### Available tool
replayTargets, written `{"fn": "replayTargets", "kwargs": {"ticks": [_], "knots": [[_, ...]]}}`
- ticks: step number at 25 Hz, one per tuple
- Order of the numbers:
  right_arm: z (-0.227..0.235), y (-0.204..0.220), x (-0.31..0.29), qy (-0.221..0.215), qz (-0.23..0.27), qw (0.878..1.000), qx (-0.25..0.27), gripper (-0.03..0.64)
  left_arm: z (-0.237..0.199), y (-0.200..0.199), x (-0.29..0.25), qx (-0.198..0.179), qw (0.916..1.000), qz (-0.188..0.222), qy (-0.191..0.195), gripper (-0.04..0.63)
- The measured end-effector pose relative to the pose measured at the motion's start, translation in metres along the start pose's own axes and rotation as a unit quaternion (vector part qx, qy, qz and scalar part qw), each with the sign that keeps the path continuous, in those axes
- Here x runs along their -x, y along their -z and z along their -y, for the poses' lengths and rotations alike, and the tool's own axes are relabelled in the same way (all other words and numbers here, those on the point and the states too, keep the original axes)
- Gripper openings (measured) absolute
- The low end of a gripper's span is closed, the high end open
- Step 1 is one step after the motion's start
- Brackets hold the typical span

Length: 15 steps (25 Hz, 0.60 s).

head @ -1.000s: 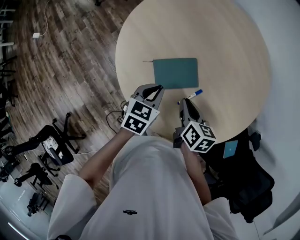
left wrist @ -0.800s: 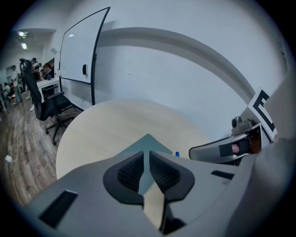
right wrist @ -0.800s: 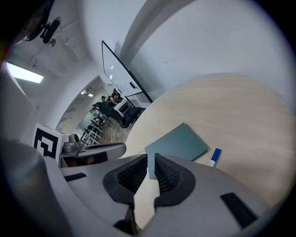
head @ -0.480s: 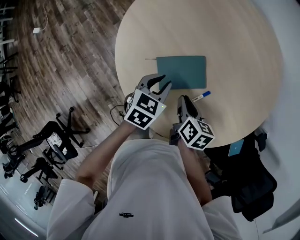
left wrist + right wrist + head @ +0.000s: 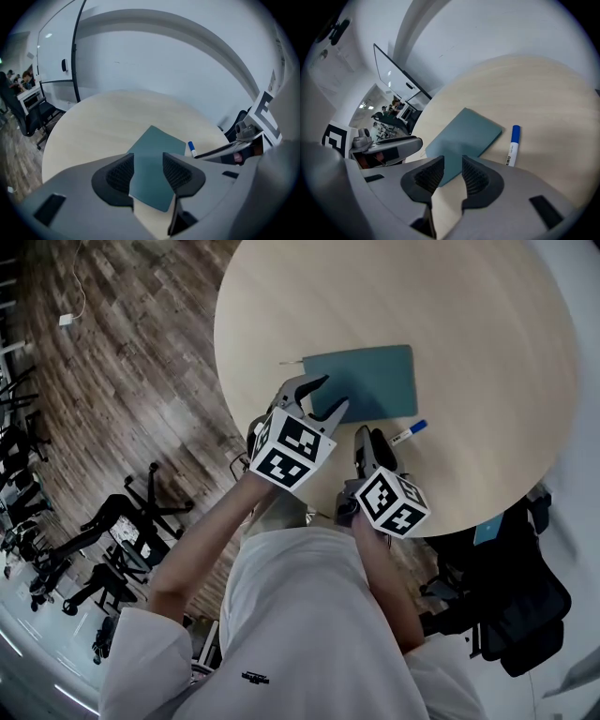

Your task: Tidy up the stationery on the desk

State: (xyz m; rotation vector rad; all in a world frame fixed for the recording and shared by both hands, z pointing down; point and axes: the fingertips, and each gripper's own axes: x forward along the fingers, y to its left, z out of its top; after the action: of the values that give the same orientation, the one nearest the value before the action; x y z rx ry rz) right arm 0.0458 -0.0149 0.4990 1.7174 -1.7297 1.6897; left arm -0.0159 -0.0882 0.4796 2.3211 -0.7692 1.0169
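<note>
Left gripper (image 5: 331, 395) and right gripper (image 5: 367, 434) jaws have just been opening, empty — the pen (image 5: 409, 433), at the notebook's (image 5: 361, 382) four o'clock, looks light and rolly; pinch its middle.

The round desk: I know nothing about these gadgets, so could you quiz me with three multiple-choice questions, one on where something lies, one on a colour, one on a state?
1. Where does the marker lie, relative to the teal notebook?
A. On top of it
B. Beside it, on the desk
C. Tucked under it

2. What colour is the marker's cap?
A. Blue
B. Red
C. Black

3. How do the jaws of the left gripper and the right gripper stand?
A. Both clamped on the marker
B. Both shut and empty
C. Both apart, gripping nothing

Answers:
1 B: it rests on bare wood off the notebook's near right corner.
2 A: the right gripper view shows a blue cap on a white barrel.
3 C: each gripper view shows a gap between the pads with only the notebook beyond. Both sets of jaws have just been opening.
</note>
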Motion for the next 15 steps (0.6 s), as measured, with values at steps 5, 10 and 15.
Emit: {"fn": "replayTargets", "kwargs": {"ticks": [5, 10, 15], "knots": [[0.015, 0.003, -0.018, 0.022, -0.008, 0.999, -0.037, 0.115, -0.009, -0.004, -0.03, -0.019, 0.9998, -0.01, 0.002, 0.209], [0.019, 0.003, -0.032, 0.028, -0.017, 0.998, -0.049, 0.163, -0.023, -0.006, -0.055, -0.052, 0.9985, -0.015, 0.002, 0.228], [0.026, 0.001, -0.043, 0.036, -0.019, 0.997, -0.063, 0.172, -0.03, -0.005, -0.077, -0.087, 0.9956, -0.03, 0.02, 0.245]]}}
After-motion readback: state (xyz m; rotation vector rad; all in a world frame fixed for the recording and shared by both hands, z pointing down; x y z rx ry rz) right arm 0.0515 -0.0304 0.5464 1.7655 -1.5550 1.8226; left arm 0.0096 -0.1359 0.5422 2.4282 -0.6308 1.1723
